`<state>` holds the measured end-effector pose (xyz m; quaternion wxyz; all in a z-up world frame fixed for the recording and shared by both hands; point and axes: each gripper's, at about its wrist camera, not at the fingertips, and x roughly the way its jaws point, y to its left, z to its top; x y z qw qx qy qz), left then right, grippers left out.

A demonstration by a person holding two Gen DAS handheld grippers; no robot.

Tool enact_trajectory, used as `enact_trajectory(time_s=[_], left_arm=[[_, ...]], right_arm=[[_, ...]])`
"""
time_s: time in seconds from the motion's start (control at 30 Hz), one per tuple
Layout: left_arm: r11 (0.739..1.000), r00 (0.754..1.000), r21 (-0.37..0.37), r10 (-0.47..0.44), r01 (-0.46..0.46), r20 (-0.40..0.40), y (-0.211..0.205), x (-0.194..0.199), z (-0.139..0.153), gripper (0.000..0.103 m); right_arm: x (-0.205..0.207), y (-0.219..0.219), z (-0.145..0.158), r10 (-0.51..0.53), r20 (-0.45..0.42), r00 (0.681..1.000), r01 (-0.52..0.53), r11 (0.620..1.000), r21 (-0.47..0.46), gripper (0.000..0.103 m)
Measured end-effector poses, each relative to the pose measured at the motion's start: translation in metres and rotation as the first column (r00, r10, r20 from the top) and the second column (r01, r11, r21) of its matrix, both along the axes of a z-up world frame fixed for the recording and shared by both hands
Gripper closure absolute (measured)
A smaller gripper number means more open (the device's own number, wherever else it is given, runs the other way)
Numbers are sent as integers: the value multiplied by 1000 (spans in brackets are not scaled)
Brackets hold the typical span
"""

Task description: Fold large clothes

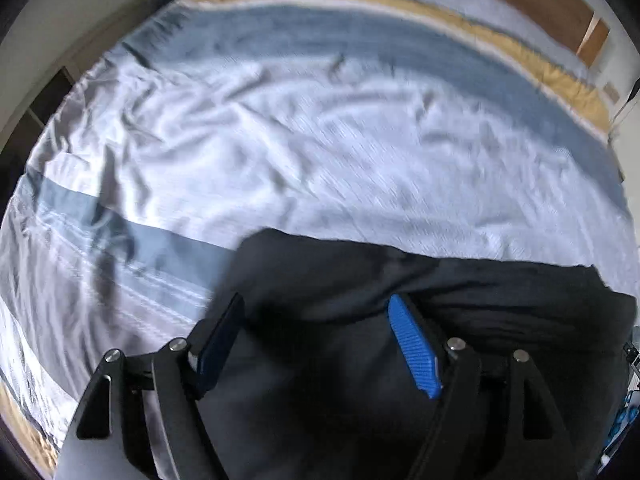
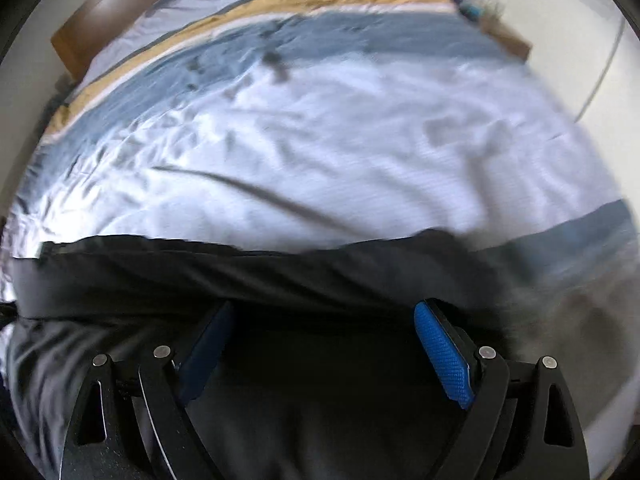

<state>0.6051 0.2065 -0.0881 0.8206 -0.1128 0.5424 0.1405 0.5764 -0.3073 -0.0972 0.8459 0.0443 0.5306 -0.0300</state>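
Large black fabric garment (image 1: 420, 280) lies directly under and just ahead of both claws, spread on the white, blue-grey and mustard striped bedspread (image 1: 320, 140). Its long axis runs crosswise to both sets of fingers; the far edge is seen as a dark line just beyond the fingertips in each wrist view. From the left gripper (image 1: 318, 308) the cloth extends mostly rightward; from the right gripper (image 2: 324, 312) mostly leftward, so each claw sits near one end and neither is clearly nearer. Surface looks matte, limp, lightly creased, apparently already doubled along the far edge; garment type cannot be told. Both claws are spread wide, blue ribbed pads (image 1: 412, 348) apart, nothing pinched. Contact with the cloth cannot be judged; the right view is motion-blurred.
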Motion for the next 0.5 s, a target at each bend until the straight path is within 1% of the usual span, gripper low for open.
enact_trajectory(time_s=[0.07,0.1,0.13,0.17,0.27,0.33,0.37,0.43,0.5], left_arm=[[999,998,-42,3,0,63,9,-25,17,29],[999,997,-51,-2,7,81,9,-32,21,29],[998,994,-59,-15,21,104,7,-42,27,29],[997,990,-63,-34,42,135,0,-56,35,29],[989,976,-100,-88,110,200,-25,-83,44,29],[983,966,-103,-127,153,224,-45,-101,42,29],[980,963,-95,-150,174,223,-57,-109,36,29],[978,964,-73,-178,195,199,-71,-115,24,29],[977,963,-28,-204,212,174,-80,-120,8,29]], right_arm=[[-14,-2,21,15,60,998,-15,1000,-9,14],[-25,0,35,31,104,994,-32,999,1,14],[-32,3,44,44,128,991,-46,999,12,14],[-43,10,55,68,156,985,-73,997,28,14],[-71,36,65,153,207,966,-169,984,59,13],[-85,54,60,202,219,955,-225,971,84,13],[-90,61,54,218,214,952,-241,966,92,13],[-95,73,39,251,192,949,-270,959,80,13],[-95,77,22,261,162,952,-275,959,73,13]])
